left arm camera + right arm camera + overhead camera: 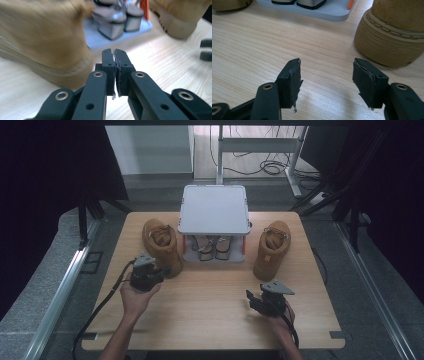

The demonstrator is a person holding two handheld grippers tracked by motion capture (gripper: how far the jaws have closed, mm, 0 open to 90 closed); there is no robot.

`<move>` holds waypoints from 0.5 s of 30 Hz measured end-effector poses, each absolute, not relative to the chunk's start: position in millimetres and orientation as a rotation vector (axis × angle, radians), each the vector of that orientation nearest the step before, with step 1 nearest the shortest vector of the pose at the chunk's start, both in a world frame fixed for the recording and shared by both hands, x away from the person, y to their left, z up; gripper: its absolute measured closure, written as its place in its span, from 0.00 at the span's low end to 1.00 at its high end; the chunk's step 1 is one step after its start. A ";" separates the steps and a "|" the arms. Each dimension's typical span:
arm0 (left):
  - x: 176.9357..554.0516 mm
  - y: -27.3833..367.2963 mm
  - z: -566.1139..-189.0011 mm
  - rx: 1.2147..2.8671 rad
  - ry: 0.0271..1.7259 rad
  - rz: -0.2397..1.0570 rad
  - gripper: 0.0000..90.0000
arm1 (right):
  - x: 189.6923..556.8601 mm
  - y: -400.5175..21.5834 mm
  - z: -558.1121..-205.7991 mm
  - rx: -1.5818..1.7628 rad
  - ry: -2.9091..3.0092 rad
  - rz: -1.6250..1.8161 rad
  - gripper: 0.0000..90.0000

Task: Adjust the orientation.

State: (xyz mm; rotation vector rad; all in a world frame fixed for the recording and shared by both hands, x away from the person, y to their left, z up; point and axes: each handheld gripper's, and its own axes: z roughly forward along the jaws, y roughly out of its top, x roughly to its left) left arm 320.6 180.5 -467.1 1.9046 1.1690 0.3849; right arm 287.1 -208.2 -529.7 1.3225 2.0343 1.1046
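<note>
The left gripper [114, 56] has its jaws pressed together (nothing between them); the right gripper [325, 68] gapes wide.

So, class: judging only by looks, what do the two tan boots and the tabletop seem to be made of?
Tan boots: probably suede or nubuck, given the matte, napped surface, pale stitching and a ribbed, rubbery-looking sole in the right gripper view. Tabletop: light wood or wood-look laminate, smooth, with grain lines running along it; the pictures can't settle which.
</note>
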 end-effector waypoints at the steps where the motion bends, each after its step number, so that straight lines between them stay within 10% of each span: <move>1: 320.6 180.5 -467.1 1.905 1.169 0.385 0.97 | 287.2 -208.1 -529.9 1.316 2.036 1.103 0.44; 15: 338.4 147.9 -509.8 1.948 1.230 0.352 0.98 | 287.3 -205.9 -532.5 1.314 2.051 1.085 0.44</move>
